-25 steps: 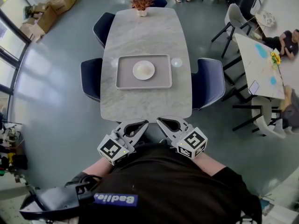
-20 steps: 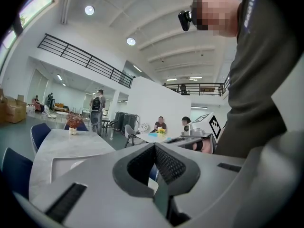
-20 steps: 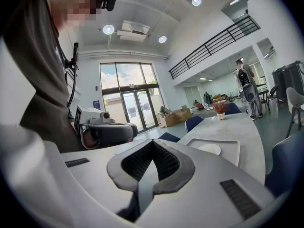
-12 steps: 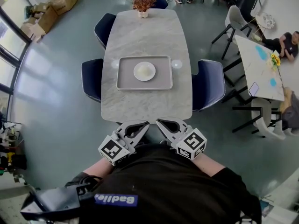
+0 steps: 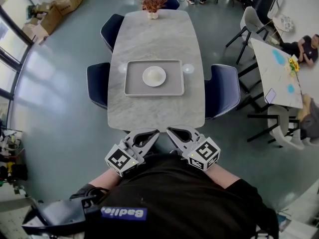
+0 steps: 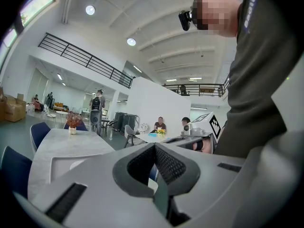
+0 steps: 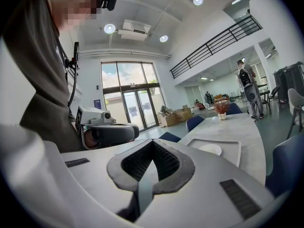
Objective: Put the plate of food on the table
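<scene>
At table's (image 5: 154, 111) near end, held left gripper (image 5: 151, 133) and right gripper (image 5: 173, 130) close to body, jaws closed on nothing, seemingly idle; well apart, saw plate (image 5: 154, 76) resting on tray (image 5: 133, 86) mid-table, carried by tray.

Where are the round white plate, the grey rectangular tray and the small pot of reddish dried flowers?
Round white plate (image 5: 154, 76): head view, its centre.
Grey rectangular tray (image 5: 133, 83): head view, bare base left of plate.
Pot of reddish dried flowers (image 5: 152, 1): head view, the flower sprigs.
</scene>
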